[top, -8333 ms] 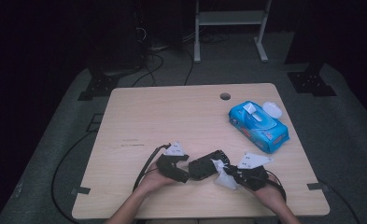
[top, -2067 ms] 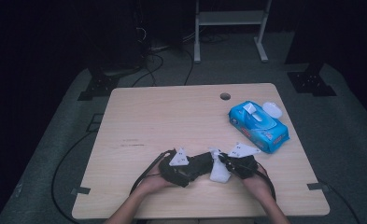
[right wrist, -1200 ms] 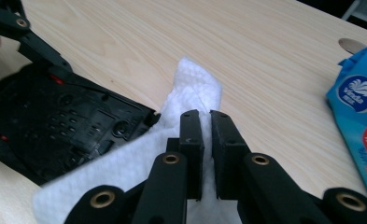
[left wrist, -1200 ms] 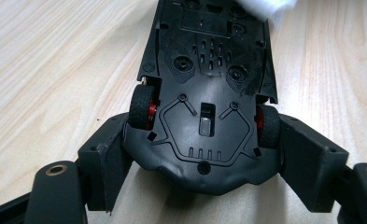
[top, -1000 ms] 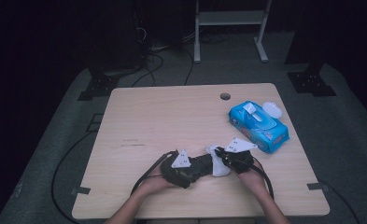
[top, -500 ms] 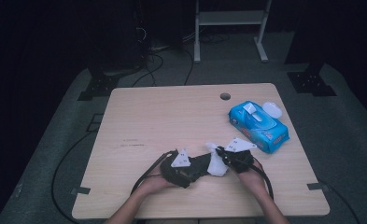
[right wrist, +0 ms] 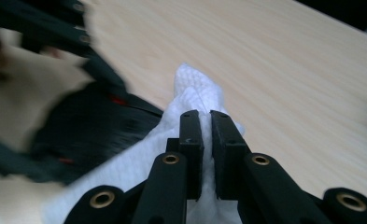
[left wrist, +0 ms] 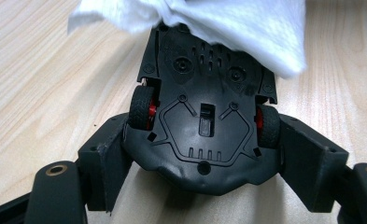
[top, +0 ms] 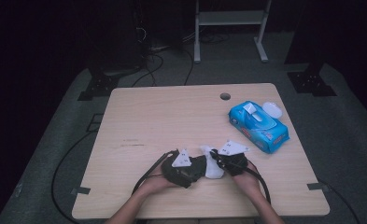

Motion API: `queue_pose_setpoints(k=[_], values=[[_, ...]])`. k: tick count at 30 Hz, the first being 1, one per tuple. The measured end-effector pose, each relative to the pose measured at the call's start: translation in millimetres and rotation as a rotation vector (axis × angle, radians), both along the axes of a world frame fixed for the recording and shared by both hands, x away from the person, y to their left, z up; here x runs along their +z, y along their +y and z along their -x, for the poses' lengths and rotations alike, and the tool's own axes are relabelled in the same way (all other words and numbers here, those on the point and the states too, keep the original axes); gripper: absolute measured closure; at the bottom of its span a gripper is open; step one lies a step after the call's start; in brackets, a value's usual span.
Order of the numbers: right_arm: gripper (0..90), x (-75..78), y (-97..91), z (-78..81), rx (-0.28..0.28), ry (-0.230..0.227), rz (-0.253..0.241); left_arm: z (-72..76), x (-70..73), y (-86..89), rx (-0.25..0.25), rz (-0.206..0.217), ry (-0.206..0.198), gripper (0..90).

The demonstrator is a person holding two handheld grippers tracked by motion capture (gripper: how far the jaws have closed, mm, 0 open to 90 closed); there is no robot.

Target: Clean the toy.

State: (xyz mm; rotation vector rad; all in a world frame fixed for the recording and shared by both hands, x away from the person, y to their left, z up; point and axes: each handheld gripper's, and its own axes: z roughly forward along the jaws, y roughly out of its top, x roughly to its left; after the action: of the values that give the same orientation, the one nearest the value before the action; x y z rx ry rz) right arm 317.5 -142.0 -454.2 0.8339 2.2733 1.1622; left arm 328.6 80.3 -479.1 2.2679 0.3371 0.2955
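A black toy car [left wrist: 204, 135] with red wheel hubs lies belly up between the pads of my left gripper [left wrist: 204, 158], which is shut on its flanks just above the table. In the high view that left gripper [top: 190, 170] is at the front middle of the table. A white wipe [left wrist: 228, 23] covers the car's far end. My right gripper [right wrist: 205, 122] is shut on this wipe [right wrist: 190, 84] and presses it against the car [right wrist: 92, 135]. From above, the right gripper [top: 218, 161] meets the wipe [top: 212, 165] beside the car [top: 196, 169].
A blue pack of wipes [top: 258, 126] with its white lid [top: 271, 110] flipped open lies at the table's right. The wooden table [top: 172, 116] has a cable hole [top: 225, 96] near the back edge. Cables trail off the front left.
Since the earliest frames the right gripper with the wipe has moved up and left onto the car. Over the last second both grippers have hardly shifted.
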Motion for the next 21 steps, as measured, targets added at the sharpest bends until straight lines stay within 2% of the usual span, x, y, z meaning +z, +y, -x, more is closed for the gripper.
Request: queue_pose_setpoints(k=[2,4,9,11,14,16,17,18,21], values=[[83.0,-2.7,13.0,5.1,0.054,-0.01,0.025,0.2,0.1,0.2,0.003,0.002,0.005,24.0],[83.0,-1.5,16.9,5.0,0.062,-0.014,0.045,0.1,0.1,1.2,0.005,0.005,0.005,24.0],[82.6,-0.7,-3.0,-3.3,-0.038,-0.009,0.02,-0.7,1.9,-0.8,0.009,0.03,0.027,24.0],[82.7,-0.6,-0.4,-1.1,-0.04,-0.031,0.039,0.6,2.5,-2.3,0.012,0.03,0.016,24.0],[82.5,-2.6,11.3,2.2,0.018,-0.002,-0.026,2.8,3.1,-3.0,0.006,0.02,0.009,24.0],[82.0,-3.0,20.3,5.4,0.061,-0.023,0.007,3.4,2.4,-3.0,0.003,0.015,-0.002,24.0],[82.1,-2.7,21.5,5.9,0.065,-0.022,0.011,2.9,2.6,-2.5,0.004,0.026,0.009,24.0],[82.2,-2.3,19.6,5.0,0.055,-0.021,0.016,1.8,3.2,-1.9,0.003,0.035,0.018,24.0],[82.3,-1.1,7.6,-0.7,-0.021,-0.021,0.021,0.9,3.1,-1.8,0.013,0.046,0.023,24.0]])
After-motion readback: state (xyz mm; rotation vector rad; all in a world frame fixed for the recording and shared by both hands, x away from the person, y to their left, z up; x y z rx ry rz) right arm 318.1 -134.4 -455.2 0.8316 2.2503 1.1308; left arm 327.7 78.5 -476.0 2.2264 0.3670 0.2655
